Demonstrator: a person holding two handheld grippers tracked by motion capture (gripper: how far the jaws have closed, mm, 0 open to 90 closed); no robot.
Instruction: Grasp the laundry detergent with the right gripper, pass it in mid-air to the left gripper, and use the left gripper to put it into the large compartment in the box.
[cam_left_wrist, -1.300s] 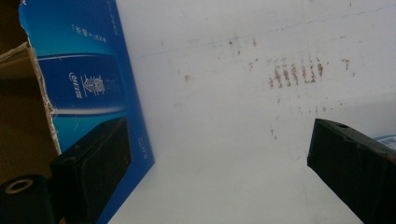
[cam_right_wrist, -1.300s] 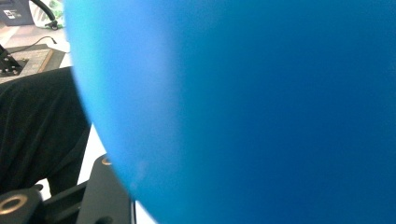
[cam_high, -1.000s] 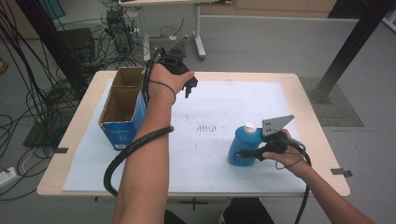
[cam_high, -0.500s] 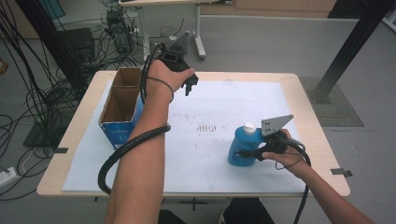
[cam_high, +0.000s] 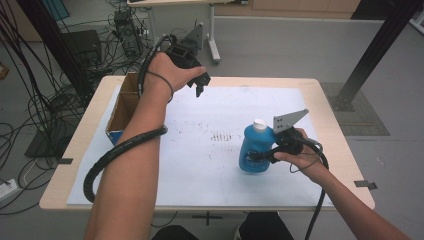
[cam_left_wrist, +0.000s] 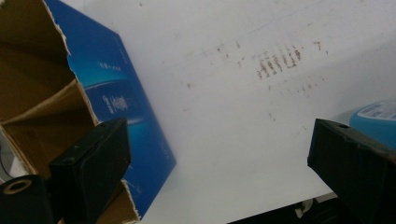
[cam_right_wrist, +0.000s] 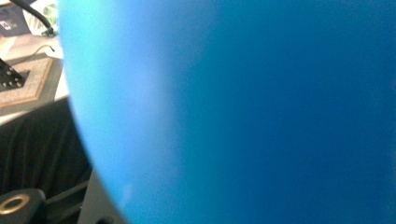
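Observation:
A blue bottle (cam_high: 251, 145) with a white cap stands out near the table's right front, and my right gripper (cam_high: 258, 156) is shut on its body from the right side. In the right gripper view the blue bottle (cam_right_wrist: 233, 112) is pressed close against the camera. My left gripper (cam_high: 198, 86) hangs in the air over the far left of the white sheet, beside the open cardboard box (cam_high: 121, 107). In the left gripper view my left gripper (cam_left_wrist: 219, 158) stands open with nothing between its jaws, the blue-sided box (cam_left_wrist: 116, 98) lies at the left and the bottle's edge (cam_left_wrist: 379, 120) at the right.
A white paper sheet (cam_high: 220, 165) with small brown marks covers the wooden table (cam_high: 327, 100). Cables and equipment lie on the floor at the back left. A black post rises at the back right.
Both hands have risen. The left gripper has lifted away from the box top, and the right gripper has lifted the bottle slightly up and to the left.

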